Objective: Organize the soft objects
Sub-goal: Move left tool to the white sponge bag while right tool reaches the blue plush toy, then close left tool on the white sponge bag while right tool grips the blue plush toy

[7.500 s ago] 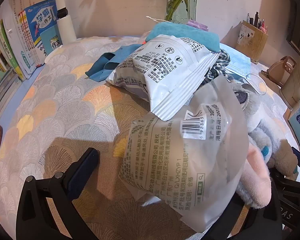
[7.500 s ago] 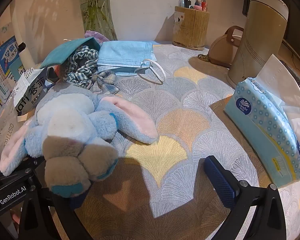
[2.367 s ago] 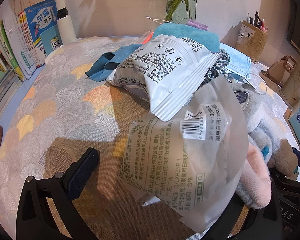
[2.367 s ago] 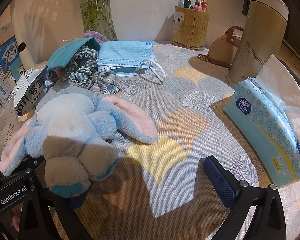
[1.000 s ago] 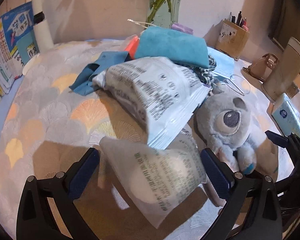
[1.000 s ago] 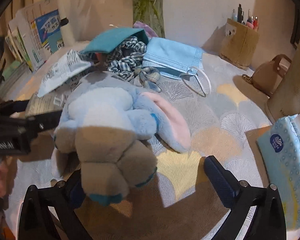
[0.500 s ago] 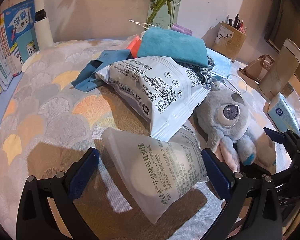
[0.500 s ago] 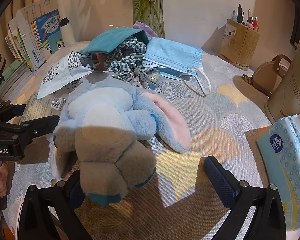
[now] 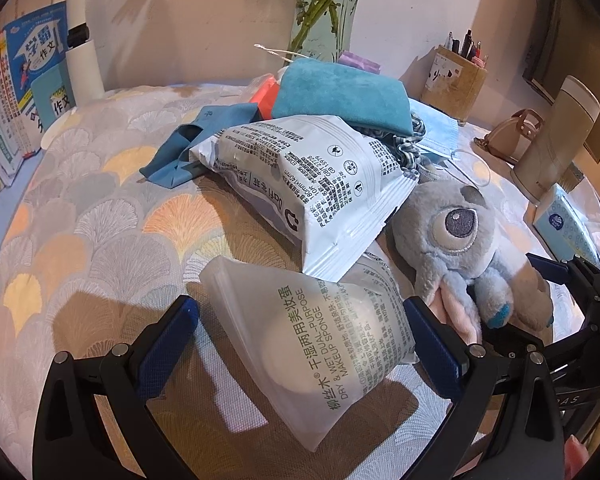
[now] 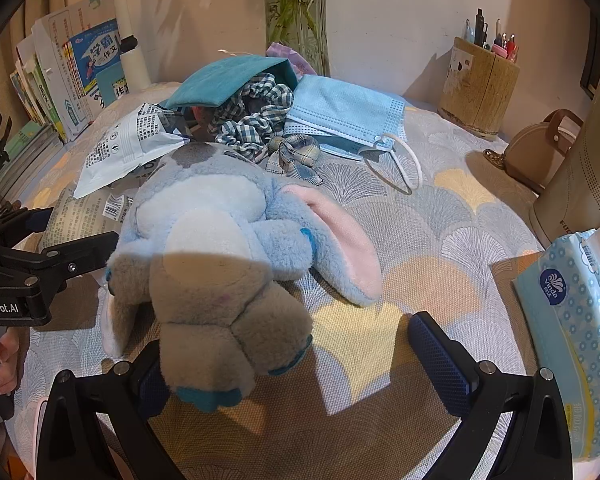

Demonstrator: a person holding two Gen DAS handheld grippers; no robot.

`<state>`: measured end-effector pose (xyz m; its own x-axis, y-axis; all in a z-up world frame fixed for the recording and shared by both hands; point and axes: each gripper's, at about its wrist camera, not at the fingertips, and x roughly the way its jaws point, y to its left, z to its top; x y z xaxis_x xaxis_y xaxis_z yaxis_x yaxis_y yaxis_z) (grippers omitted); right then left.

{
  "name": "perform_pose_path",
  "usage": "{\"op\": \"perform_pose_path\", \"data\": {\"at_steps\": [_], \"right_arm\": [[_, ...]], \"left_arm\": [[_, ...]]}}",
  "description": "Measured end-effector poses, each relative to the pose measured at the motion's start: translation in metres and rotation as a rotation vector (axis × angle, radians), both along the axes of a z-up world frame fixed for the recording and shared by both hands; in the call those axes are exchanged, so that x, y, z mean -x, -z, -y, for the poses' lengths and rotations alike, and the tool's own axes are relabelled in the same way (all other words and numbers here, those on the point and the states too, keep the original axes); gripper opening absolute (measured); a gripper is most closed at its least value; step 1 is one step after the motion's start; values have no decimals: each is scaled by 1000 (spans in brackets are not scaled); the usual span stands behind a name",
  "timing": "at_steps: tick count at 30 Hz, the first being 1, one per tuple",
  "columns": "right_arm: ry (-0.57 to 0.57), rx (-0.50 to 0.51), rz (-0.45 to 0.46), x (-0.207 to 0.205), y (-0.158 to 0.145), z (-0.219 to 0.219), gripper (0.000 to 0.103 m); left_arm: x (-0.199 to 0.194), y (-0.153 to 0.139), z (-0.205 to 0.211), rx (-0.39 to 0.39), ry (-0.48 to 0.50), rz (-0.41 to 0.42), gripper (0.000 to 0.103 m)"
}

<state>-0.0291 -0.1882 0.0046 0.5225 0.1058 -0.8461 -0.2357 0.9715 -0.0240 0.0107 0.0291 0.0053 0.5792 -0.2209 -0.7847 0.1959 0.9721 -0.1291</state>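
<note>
Item: sponge pack (image 9: 320,336), a frosted plastic pouch holding one round makeup sponge, lying on the patterned tablecloth (image 9: 80,216) between the fingers of my left gripper (image 9: 300,344). The jaws stand spread, pads on either side of the pouch; I cannot tell from the wrist view whether either pad touches the film. Its far corner is tucked under the white wipes packet (image 9: 312,192).

Handling, as I judge it: very light, film slick and crinkly, contents squashy. I would close across the bulge of the sponge rather than the flat sealed edge, which would likely slip out.

Item: plush toy (image 10: 220,248), blue-grey with pink-lined ears, lying feet towards my right gripper (image 10: 300,360). Those jaws are also released, holding nothing; one foot overlaps the left finger in view. I judge it soft, light, grippy; a leg or the body should take a firm pinch.

Adjacent stock: teal cloth (image 9: 340,96), checked scrunchie (image 10: 256,120), face mask (image 10: 344,116), tissue pack (image 10: 572,344). Nothing here looks fragile.
</note>
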Motion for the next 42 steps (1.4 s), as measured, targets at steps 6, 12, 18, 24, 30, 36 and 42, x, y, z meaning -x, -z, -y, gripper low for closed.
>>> {"op": "perform_pose_path", "data": {"at_steps": [6,12,18,24,30,36,42], "right_arm": [[0,0,0,0,0,0,103],[0,-1,0,0,0,0,103],[0,0,0,0,0,0,103],[0,0,-1,0,0,0,103],[-1,0,-1,0,-1,0,103],[-1,-1,-1,1,-1,-1,103],[-1,-2,0,1,-1,0,103]], "left_arm": [[0,0,0,-1,-1,0,101],[-1,0,1,-4,-1,-1,101],[-3,0,5,-16,-5,-1,101],[-5,1,9,-50,-9,2,101],[-7,2,8,-61,38,-1,101],[-4,1,3,-58,119,-1,101],[-3,2,2,-58,153,-5,102]]}}
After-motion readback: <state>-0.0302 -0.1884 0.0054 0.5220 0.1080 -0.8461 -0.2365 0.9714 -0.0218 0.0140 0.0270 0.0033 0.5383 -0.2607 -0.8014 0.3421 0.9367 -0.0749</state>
